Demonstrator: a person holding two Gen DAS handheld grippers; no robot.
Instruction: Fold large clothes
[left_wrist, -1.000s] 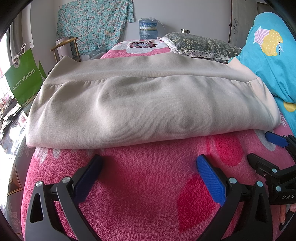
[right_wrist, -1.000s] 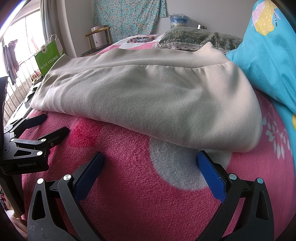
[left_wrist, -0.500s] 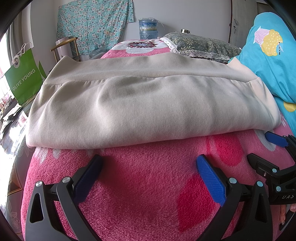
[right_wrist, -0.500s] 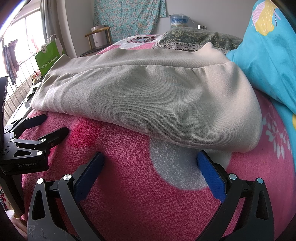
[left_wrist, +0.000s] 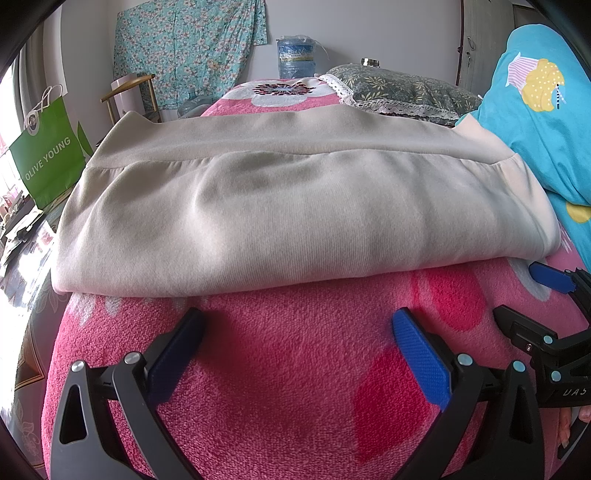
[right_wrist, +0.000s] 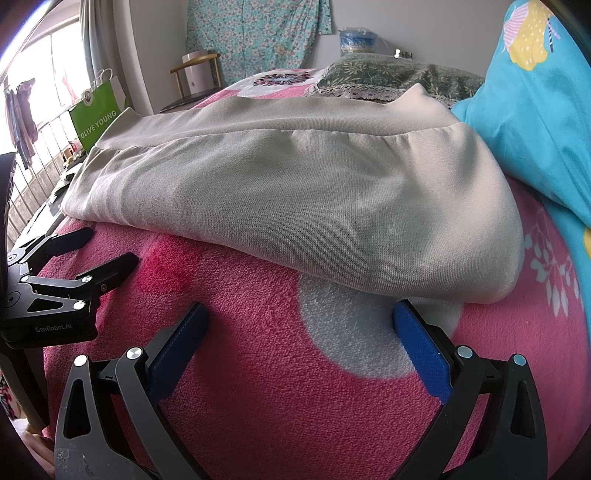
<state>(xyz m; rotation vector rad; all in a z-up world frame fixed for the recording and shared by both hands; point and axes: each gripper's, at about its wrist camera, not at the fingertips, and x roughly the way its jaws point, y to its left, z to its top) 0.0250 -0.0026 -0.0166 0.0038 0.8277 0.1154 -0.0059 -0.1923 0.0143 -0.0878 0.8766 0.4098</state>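
Beige garment (left_wrist: 295, 206) folded into a thick rectangle, lying flat on the pink fleece blanket (left_wrist: 295, 369) of the bed, ribbed hem band on top toward the far side. Left gripper (left_wrist: 295, 332) just short of its near edge, jaws spread wide, gripping nothing. Right gripper (right_wrist: 297, 328) alongside at the garment's right corner, jaws equally spread and empty. Blue quilt (left_wrist: 535, 129) against the right edge; green shopping bag (left_wrist: 46, 158) off to the left.
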